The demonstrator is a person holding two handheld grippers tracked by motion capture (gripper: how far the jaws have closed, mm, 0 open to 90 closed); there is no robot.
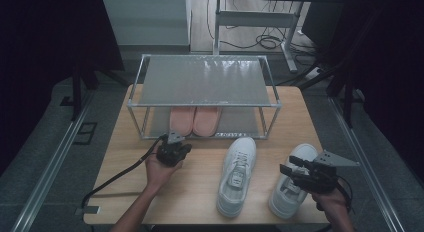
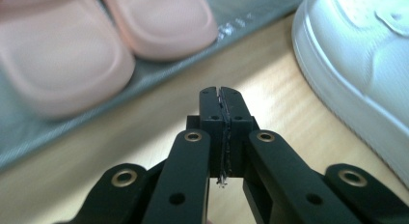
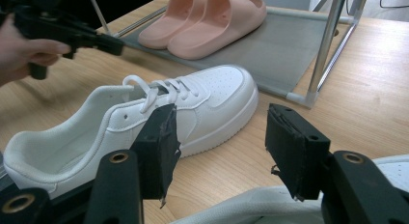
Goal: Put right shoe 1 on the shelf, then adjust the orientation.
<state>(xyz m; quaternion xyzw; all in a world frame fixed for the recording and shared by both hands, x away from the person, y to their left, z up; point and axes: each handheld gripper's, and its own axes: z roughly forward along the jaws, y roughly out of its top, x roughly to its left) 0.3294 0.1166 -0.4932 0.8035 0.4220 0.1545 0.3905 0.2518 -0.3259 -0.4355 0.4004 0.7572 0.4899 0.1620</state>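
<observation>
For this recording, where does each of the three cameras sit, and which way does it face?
High view: above the person's side, looking forward and down on the table, rack, two sneakers; both forearms and tools show.
Left gripper view: on the left tool, jaws shut, facing the pink slippers on the rack's lower shelf; sneaker toe at right.
Right gripper view: on the right tool, jaws open, above the right sneaker, facing the left sneaker and slippers; the left hand shows.
Shared: both gripper views show the slippers and left sneaker.

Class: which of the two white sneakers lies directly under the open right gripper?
The white lace-up sneaker nearest the table's right edge; the right gripper hovers over it, while the other sneaker lies uncovered.
</observation>
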